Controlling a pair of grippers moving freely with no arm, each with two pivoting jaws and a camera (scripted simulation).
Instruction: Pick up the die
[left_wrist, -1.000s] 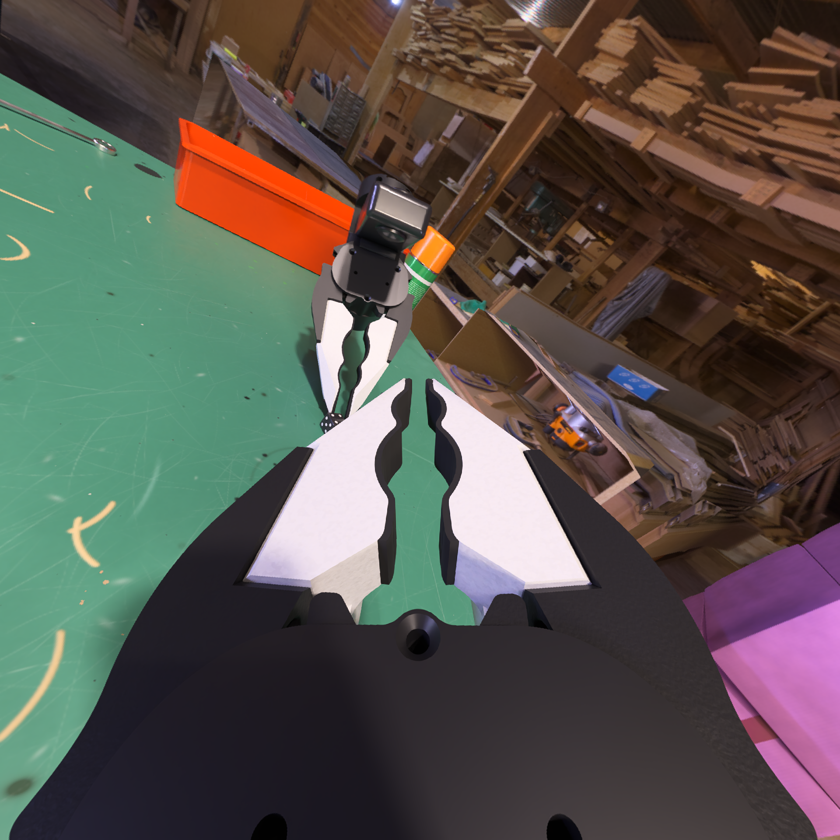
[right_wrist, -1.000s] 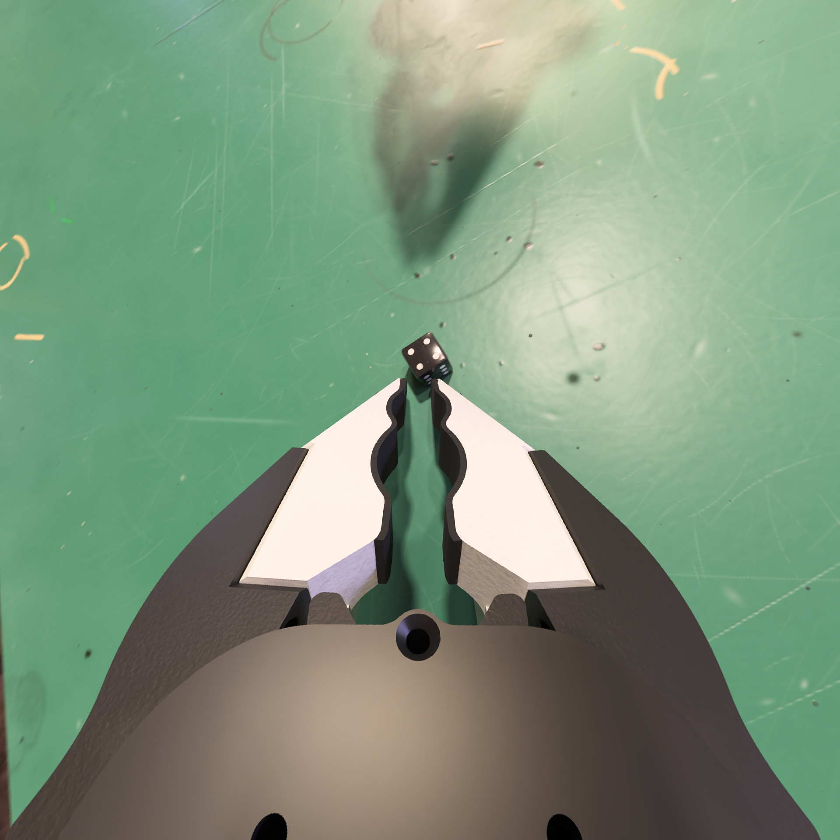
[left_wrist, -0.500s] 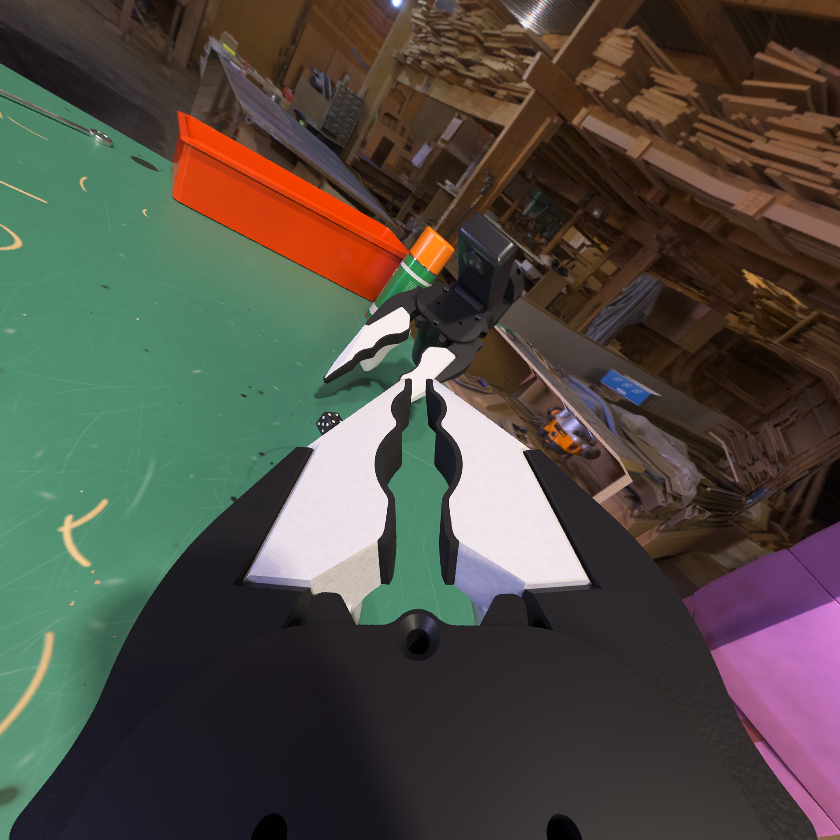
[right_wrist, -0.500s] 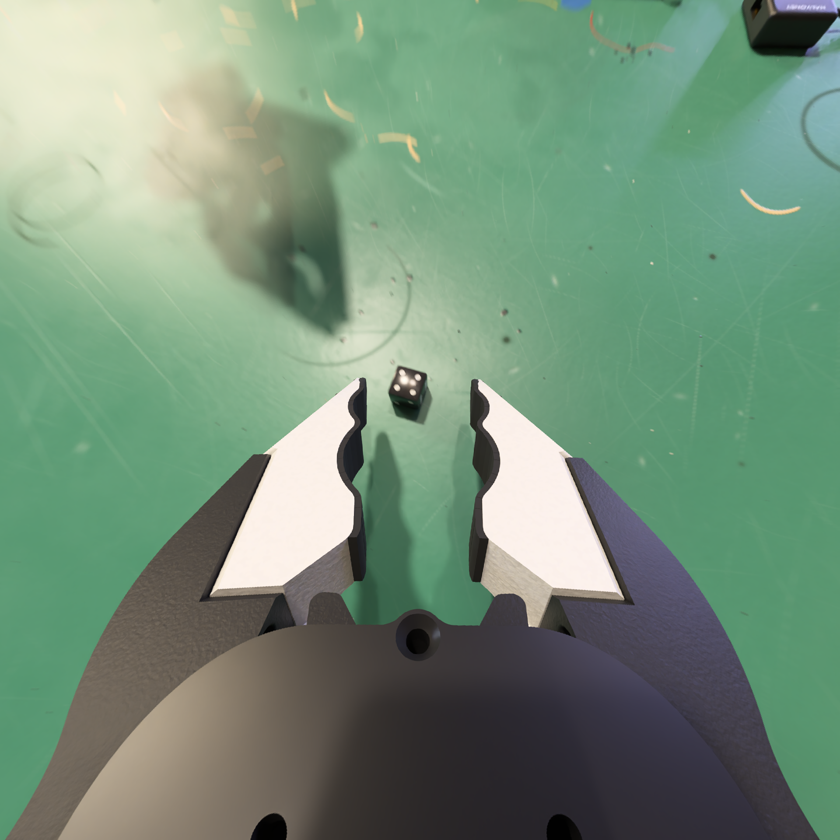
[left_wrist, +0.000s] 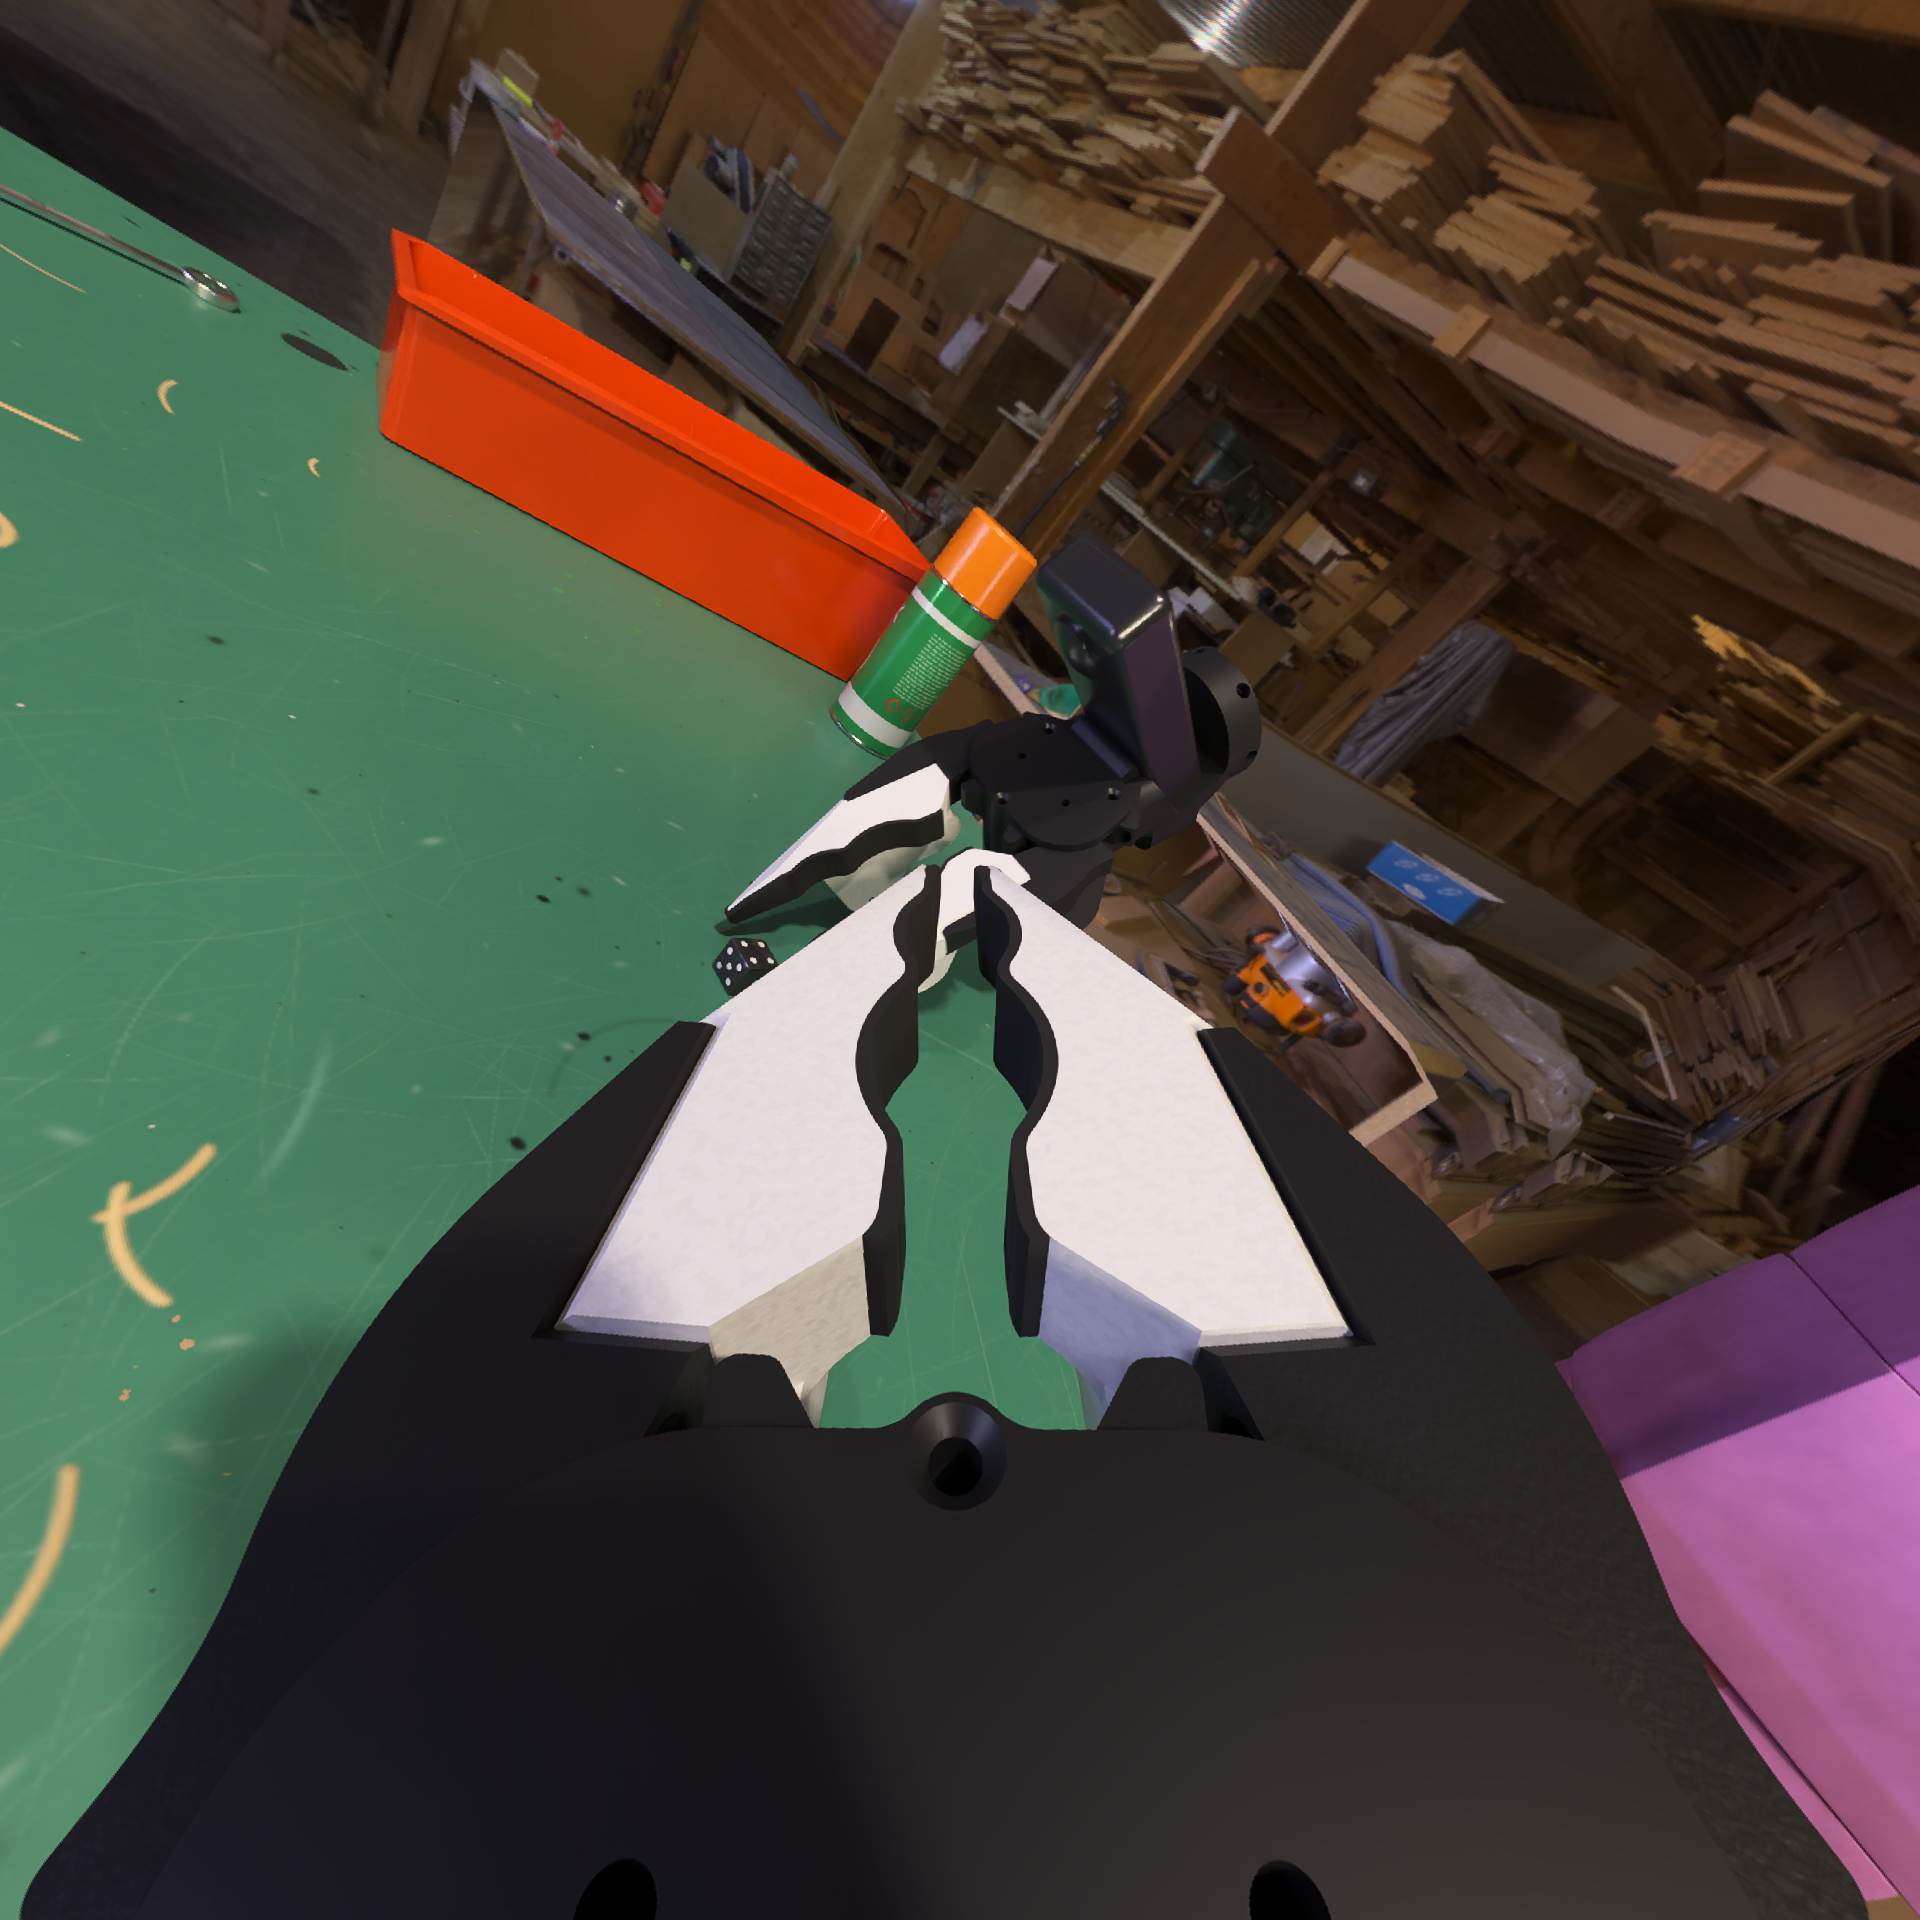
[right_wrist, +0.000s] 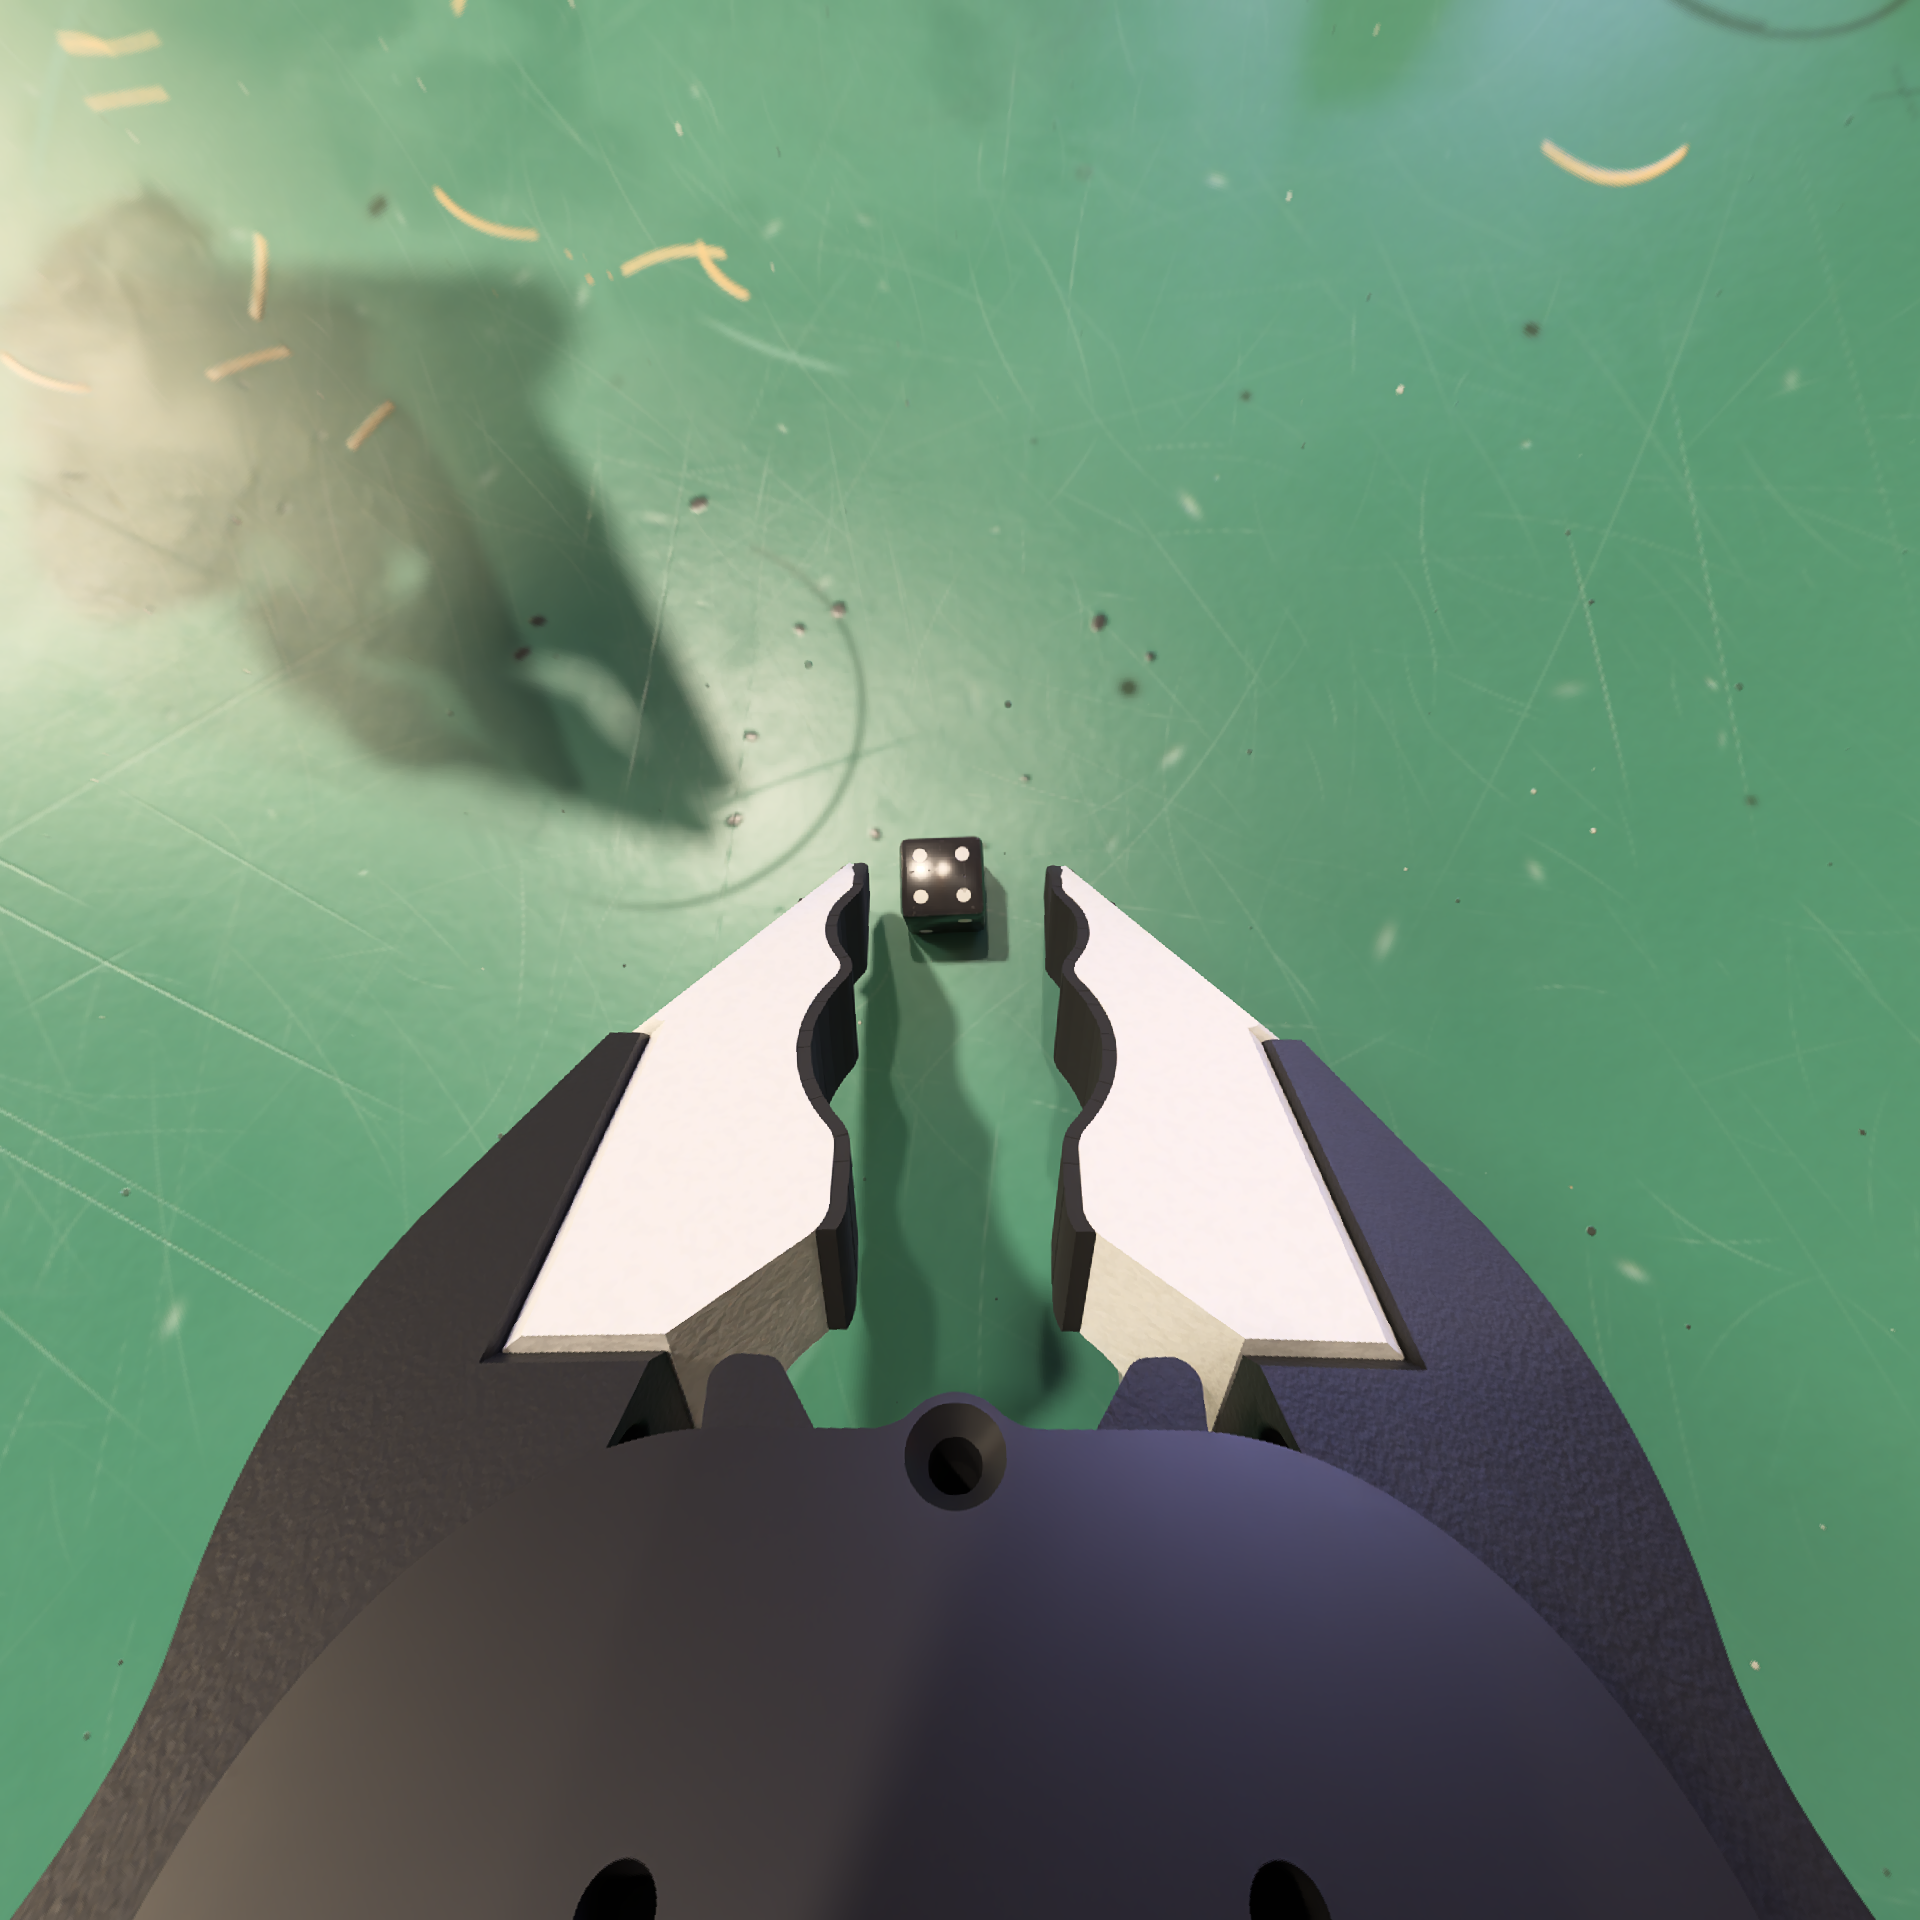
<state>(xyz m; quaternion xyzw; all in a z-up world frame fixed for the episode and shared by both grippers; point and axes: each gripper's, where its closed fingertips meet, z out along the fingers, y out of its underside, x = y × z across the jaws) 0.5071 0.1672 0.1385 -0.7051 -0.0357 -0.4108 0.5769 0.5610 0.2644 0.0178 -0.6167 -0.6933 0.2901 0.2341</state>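
Note:
The die (right_wrist: 942, 888) is small and black with white pips and lies on the green table (right_wrist: 1455, 623). My right gripper (right_wrist: 954, 883) is open and low over the table, one fingertip on each side of the die, neither touching it. In the left wrist view the die (left_wrist: 743, 961) lies just left of my left gripper (left_wrist: 956, 883), which is shut and empty above the table. One of the right gripper's fingers (left_wrist: 831, 868) reaches in from the right above the die; the other is mostly hidden behind my left fingers.
An orange bin (left_wrist: 623, 468) stands at the table's far edge with a green spray can (left_wrist: 930, 649) with an orange cap beside it. A wrench (left_wrist: 125, 249) lies far left. The table edge runs close on the right, with purple mats (left_wrist: 1766, 1455) below.
The right gripper opened, swung round and tilted low; its jaws now straddle the die and stand narrower than half a second ago. The left gripper has barely moved.

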